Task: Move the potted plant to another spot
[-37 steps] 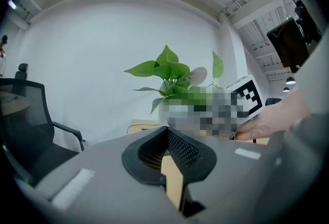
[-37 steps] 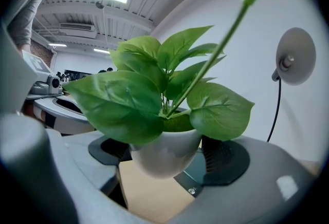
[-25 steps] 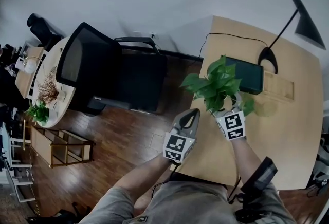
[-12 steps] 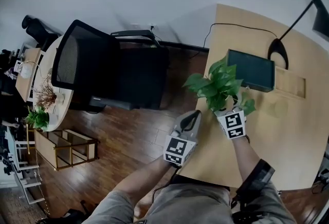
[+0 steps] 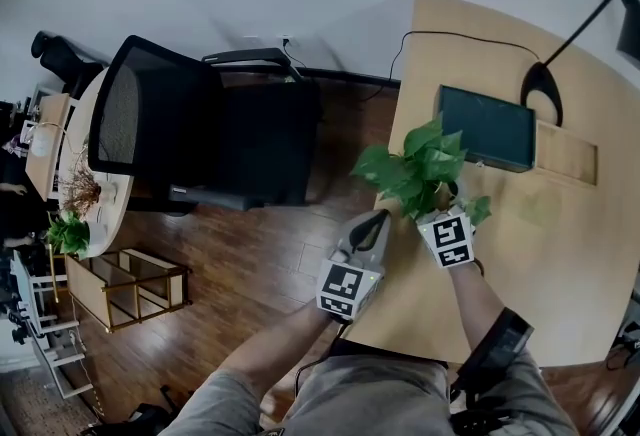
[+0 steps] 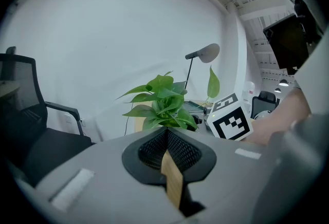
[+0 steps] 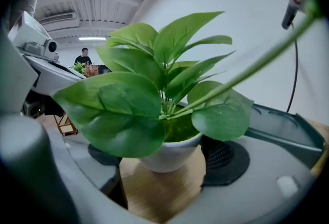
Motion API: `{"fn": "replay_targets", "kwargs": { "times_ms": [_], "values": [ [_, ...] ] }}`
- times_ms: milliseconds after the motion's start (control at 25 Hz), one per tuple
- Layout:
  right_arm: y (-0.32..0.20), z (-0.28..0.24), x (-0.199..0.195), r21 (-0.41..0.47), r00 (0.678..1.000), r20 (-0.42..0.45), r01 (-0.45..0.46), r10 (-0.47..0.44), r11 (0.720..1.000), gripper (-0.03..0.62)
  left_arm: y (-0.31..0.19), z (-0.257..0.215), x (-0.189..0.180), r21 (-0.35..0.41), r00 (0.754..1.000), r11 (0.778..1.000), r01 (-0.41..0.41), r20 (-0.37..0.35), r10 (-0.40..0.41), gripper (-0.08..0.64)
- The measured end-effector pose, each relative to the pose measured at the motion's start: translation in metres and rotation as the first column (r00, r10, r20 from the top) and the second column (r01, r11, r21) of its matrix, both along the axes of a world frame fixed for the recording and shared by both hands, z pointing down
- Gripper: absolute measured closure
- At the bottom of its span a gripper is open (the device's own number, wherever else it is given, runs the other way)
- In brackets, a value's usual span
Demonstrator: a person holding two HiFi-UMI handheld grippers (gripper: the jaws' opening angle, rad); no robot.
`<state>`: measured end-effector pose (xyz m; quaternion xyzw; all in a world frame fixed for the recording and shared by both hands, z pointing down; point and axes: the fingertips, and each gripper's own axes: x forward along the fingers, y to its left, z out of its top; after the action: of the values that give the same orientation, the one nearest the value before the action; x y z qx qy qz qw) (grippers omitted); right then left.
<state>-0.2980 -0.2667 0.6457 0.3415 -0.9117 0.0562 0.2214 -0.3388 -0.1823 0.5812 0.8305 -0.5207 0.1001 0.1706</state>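
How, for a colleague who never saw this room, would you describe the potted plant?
Find the light wooden desk right of the black office chair. Near its left edge, beside a dark flat box, the right hand-held gripper holds the potted plant: broad green leaves, white pot.

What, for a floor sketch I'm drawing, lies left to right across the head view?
small plant on the far round table → black office chair → left gripper → potted plant → lamp base
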Motion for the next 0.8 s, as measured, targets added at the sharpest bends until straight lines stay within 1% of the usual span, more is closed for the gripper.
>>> {"fn": "replay_targets", "kwargs": {
  "times_ms": [280, 520, 800],
  "values": [
    [0.0, 0.002, -0.001, 0.021, 1.0, -0.014, 0.012, -0.011, 1.0, 0.14, 0.002, 0.004, 0.0, -0.02, 1.0, 1.0, 0.015, 0.027, -0.014, 0.566],
    [0.0, 0.001, -0.002, 0.024, 1.0, -0.014, 0.011, -0.011, 1.0, 0.137, 0.007, 0.005, 0.002, -0.025, 0.999, 1.0, 0.016, 0.032, -0.015, 0.566],
    [0.001, 0.002, -0.001, 0.002, 1.0, -0.002, 0.024, -0.024, 1.0, 0.13, 0.012, -0.003, 0.003, -0.018, 0.999, 1.0, 0.017, 0.027, -0.017, 0.566]
  ]
}}
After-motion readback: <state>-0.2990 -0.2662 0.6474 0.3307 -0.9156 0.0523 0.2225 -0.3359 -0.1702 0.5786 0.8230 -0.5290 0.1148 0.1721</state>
